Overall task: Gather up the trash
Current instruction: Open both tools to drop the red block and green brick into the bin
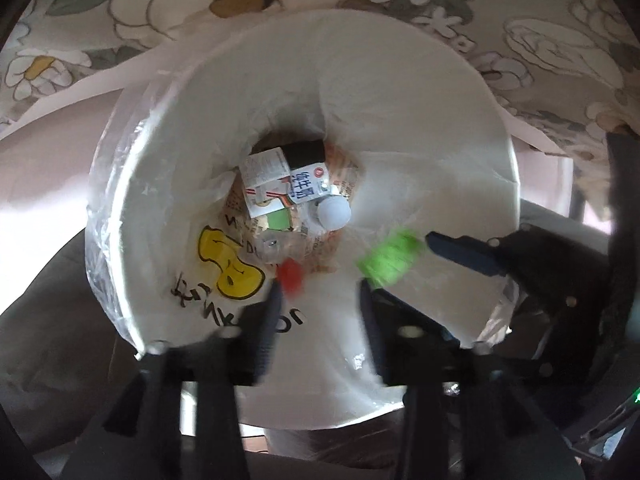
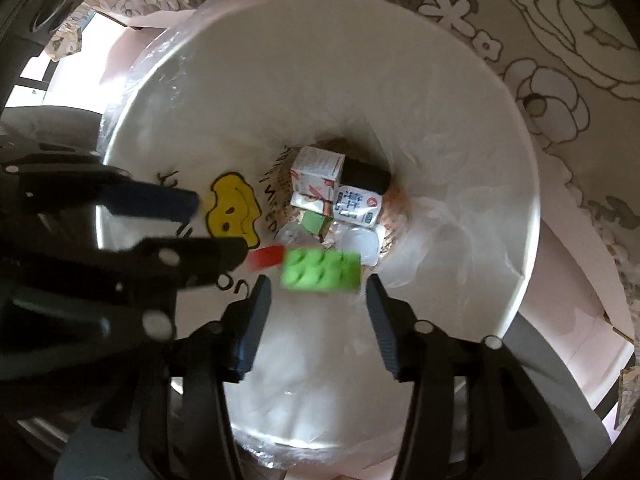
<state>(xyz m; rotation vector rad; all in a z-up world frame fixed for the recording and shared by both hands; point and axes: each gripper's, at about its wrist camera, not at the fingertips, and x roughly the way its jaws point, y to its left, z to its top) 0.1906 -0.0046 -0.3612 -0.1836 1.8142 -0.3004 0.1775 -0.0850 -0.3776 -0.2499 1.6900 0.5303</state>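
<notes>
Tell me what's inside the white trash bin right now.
At the bottom of the white trash bin: two small cartons, a black item, a clear cup. A green brick and red piece appear mid-air. Anything beneath them is hidden.

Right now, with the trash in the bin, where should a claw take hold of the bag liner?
Probably the crinkled overhang of the bag liner where it folds over the rim of the bin, near the yellow print. Come from outside the rim, one finger each side: there the plastic bunches loose, while inside it lies against the wall.
</notes>
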